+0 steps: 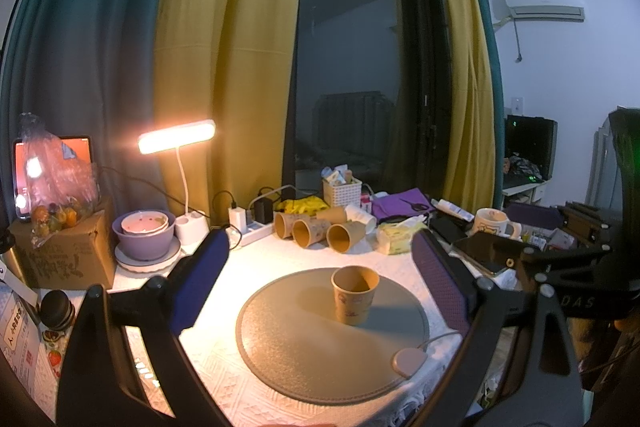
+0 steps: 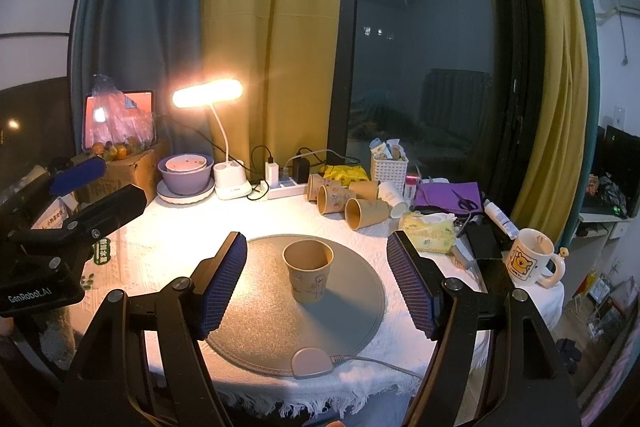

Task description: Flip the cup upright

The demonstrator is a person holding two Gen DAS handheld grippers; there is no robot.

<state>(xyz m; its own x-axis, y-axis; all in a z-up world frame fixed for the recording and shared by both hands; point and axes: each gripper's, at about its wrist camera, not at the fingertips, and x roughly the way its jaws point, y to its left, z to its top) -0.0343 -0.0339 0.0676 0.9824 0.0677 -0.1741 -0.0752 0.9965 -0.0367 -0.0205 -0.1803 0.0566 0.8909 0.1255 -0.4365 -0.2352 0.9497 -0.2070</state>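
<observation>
The paper cup (image 2: 308,275) stands mouth-up a little above the centre of the right wrist view, on the round grey mat (image 2: 256,323) that lies on the white-clothed desk (image 2: 172,239). In the left wrist view the same cup (image 1: 354,294) sits right of centre on that mat (image 1: 296,347), its rim level and its base flat on the surface.

Both pairs of tongs are spread wide and hold nothing. The right tongs (image 2: 316,281) frame the cup from either side, with a clear gap between each blue pad and the cup wall. The left tongs (image 1: 320,281) also gape apart around the cup, without touching it; their body shows at the left edge of the right wrist view.

As I judge it, the flip itself is done: the cup is upright and released, so the step in hand is the letting-go and the drawing back. The next move calls only for the tongs to be pulled clear, straight towards the lower edge of the frame, without either pad brushing the light cup and tipping it. The small pink puck with its cable (image 2: 312,363) at the mat's lower rim lies in that path and should be passed over.

Several more paper cups lie on their sides (image 2: 352,203) in the upper middle of the frame, beside a white basket (image 2: 389,169).
</observation>
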